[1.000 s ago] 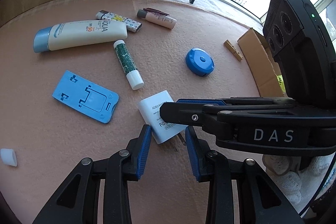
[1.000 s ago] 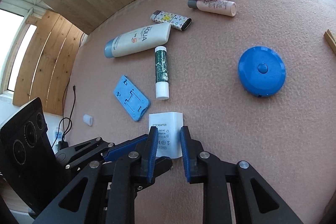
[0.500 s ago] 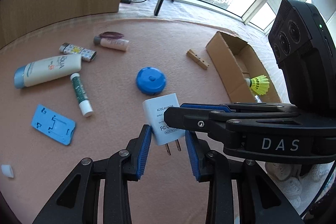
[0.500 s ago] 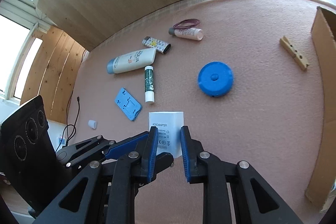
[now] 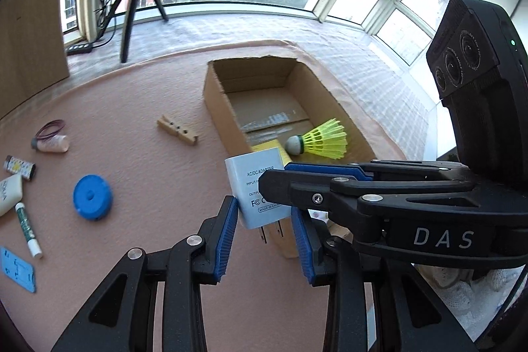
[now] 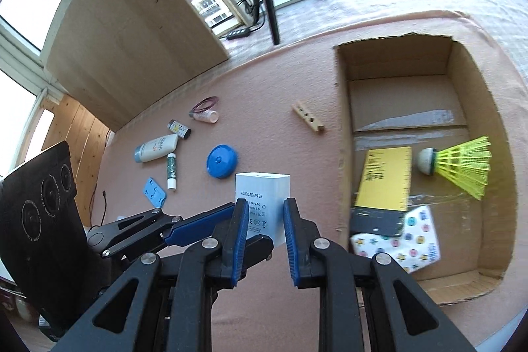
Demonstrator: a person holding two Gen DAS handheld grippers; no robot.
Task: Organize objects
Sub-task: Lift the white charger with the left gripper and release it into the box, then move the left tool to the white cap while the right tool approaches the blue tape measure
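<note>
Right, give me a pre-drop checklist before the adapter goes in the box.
1. Right tongs clamped on the adapter: ok.
2. Left tongs clear of the adapter: cannot tell; open pads flank it closely.
3. Adapter above the cardboard box: not ok, it is short of the near wall.
4. Free floor inside the box: ok, far half is bare.
5. Shuttlecock, yellow booklet and patterned pouch out of the drop spot: cannot tell.

Two fisheye views look forward and down from the handheld grippers, close above a pink mat [image 5: 138, 154]. Both face the windows and share the white adapter [image 5: 255, 187] [image 6: 262, 200] and cardboard box [image 5: 217, 108] [image 6: 345, 127].
</note>
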